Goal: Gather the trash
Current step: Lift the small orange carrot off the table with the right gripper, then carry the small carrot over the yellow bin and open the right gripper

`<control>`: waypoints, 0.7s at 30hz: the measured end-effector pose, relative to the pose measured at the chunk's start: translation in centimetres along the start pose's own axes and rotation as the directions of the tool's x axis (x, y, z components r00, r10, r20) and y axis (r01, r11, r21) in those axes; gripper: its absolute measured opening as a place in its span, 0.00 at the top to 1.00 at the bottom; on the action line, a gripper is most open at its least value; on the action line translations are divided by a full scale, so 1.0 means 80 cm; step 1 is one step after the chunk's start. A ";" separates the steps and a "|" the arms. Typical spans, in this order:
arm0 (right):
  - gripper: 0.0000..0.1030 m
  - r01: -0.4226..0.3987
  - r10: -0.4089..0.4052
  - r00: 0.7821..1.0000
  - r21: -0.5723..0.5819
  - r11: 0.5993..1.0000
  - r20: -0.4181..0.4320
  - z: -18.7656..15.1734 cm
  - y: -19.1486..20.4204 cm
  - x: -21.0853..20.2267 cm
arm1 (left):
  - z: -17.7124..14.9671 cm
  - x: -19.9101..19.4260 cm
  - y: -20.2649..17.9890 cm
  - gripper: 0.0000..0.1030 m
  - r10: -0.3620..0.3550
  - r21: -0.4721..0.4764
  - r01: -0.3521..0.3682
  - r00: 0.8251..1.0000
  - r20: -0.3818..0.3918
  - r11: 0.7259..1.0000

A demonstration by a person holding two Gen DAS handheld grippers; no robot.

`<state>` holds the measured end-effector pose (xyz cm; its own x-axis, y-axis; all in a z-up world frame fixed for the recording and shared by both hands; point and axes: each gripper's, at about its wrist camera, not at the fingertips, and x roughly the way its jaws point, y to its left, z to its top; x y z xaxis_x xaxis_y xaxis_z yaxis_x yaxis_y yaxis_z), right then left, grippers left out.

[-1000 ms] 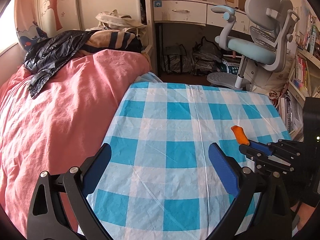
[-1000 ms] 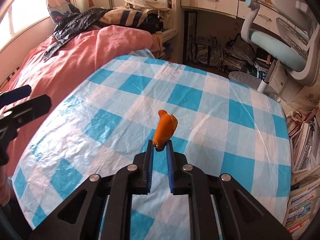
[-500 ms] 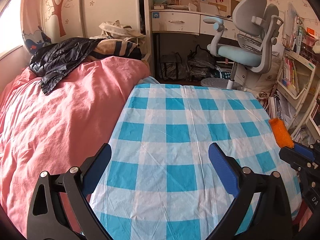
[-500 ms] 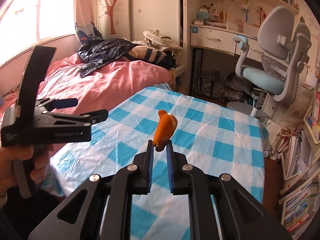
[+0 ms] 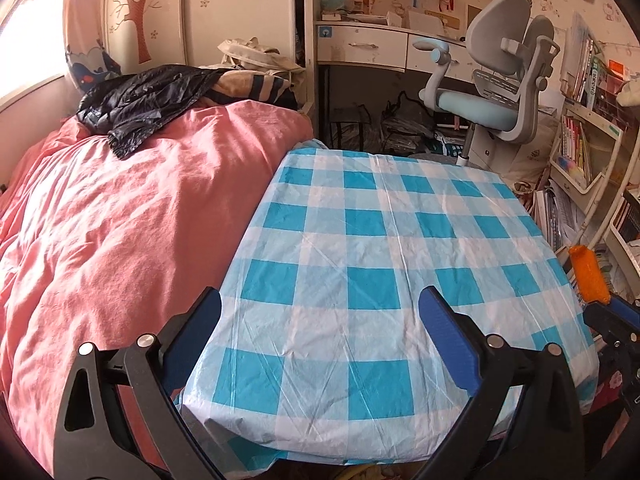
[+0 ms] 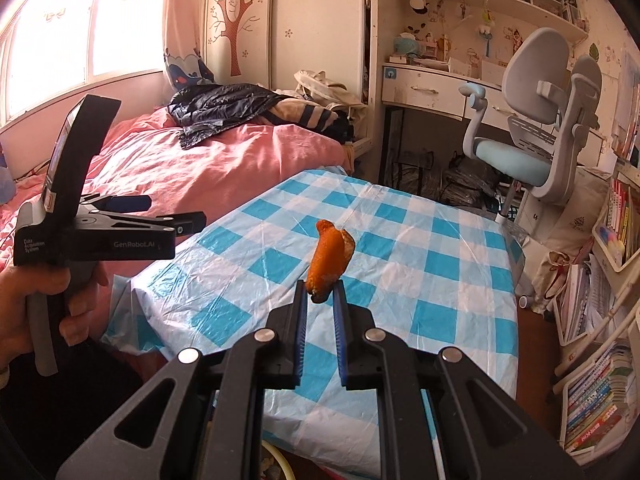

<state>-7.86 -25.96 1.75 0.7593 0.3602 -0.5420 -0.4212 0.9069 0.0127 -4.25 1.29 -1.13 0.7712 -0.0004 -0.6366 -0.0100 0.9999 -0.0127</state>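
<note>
Right tongs [image 6: 320,300] pinch the orange peel [image 6: 329,261] by its bottom tip, high above the tabletop [image 6: 400,256]; left tongs [image 5: 320,328] gape wide, empty. Shallow grip — a jolt could drop it.

Glossy, creased plastic on the checked tablecloth [image 5: 360,248] — thin film, catching light. The pink duvet [image 5: 120,208] is soft matt cloth, the black jacket [image 5: 136,100] shiny and crinkled. Orange peel [image 6: 329,258]: rough, pitted skin — pinched between matt black plastic fingers [image 6: 299,332] with bright metal rivets.
</note>
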 end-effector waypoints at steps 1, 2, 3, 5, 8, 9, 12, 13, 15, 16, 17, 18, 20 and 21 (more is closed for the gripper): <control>0.87 0.001 -0.001 1.000 -0.005 1.000 0.002 -0.002 0.003 -0.002 | -0.001 -0.002 0.001 0.07 0.001 -0.004 -0.001 1.000 0.004 1.000; 0.87 0.002 -0.002 1.000 -0.013 1.000 0.005 -0.002 0.005 -0.003 | -0.001 -0.004 0.002 0.07 0.002 -0.009 -0.002 1.000 0.007 1.000; 0.87 0.003 -0.002 1.000 -0.018 1.000 0.007 -0.005 0.008 -0.007 | -0.002 -0.006 0.003 0.07 0.001 -0.016 -0.001 1.000 0.009 1.000; 0.87 0.005 -0.005 1.000 -0.032 0.999 0.009 -0.008 0.013 -0.010 | -0.003 -0.009 0.005 0.07 -0.002 -0.027 0.002 1.000 0.015 1.000; 0.87 0.005 -0.004 1.000 -0.037 0.999 0.012 -0.010 0.015 -0.013 | -0.005 -0.015 0.005 0.07 -0.002 -0.031 0.002 1.000 0.026 1.000; 0.87 0.004 -0.004 1.000 -0.036 0.999 0.013 -0.011 0.015 -0.014 | -0.006 -0.016 0.005 0.07 -0.003 -0.032 0.004 1.000 0.030 0.999; 0.87 0.004 -0.004 1.000 -0.036 0.999 0.019 -0.011 0.017 -0.017 | -0.008 -0.022 0.002 0.07 -0.006 -0.027 0.007 0.999 0.042 1.000; 0.87 0.004 -0.003 1.000 -0.035 0.999 0.021 -0.012 0.018 -0.018 | -0.009 -0.024 0.001 0.07 -0.006 -0.024 0.007 0.999 0.044 1.000; 0.87 0.004 -0.003 1.000 -0.034 0.999 0.026 -0.014 0.020 -0.021 | -0.012 -0.027 -0.001 0.07 -0.007 -0.018 0.007 0.999 0.047 1.000; 0.87 0.003 -0.003 1.000 -0.035 0.999 0.027 -0.015 0.022 -0.023 | -0.013 -0.028 -0.002 0.07 -0.006 -0.015 0.006 0.999 0.047 1.000; 0.87 0.002 -0.001 1.000 -0.037 0.999 0.028 -0.017 0.023 -0.025 | -0.015 -0.030 -0.004 0.07 -0.004 -0.011 0.004 0.999 0.046 1.000; 0.87 0.001 0.000 1.000 -0.039 0.999 0.027 -0.018 0.026 -0.026 | -0.016 -0.031 -0.005 0.07 -0.001 -0.007 0.001 0.999 0.046 1.000; 0.87 0.000 0.001 1.000 -0.048 0.999 0.027 -0.020 0.030 -0.028 | -0.019 -0.034 -0.007 0.07 0.005 -0.003 -0.005 0.999 0.049 1.000; 0.87 -0.002 0.004 1.000 -0.054 0.999 0.027 -0.022 0.033 -0.030 | -0.021 -0.036 -0.008 0.07 0.008 0.000 -0.008 0.999 0.050 1.000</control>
<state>-11.65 -24.78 1.61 0.7708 0.3694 -0.5190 -0.4490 0.8930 -0.0313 -7.55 0.62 -0.56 0.8021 0.0089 -0.5971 -0.0167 0.9998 -0.0076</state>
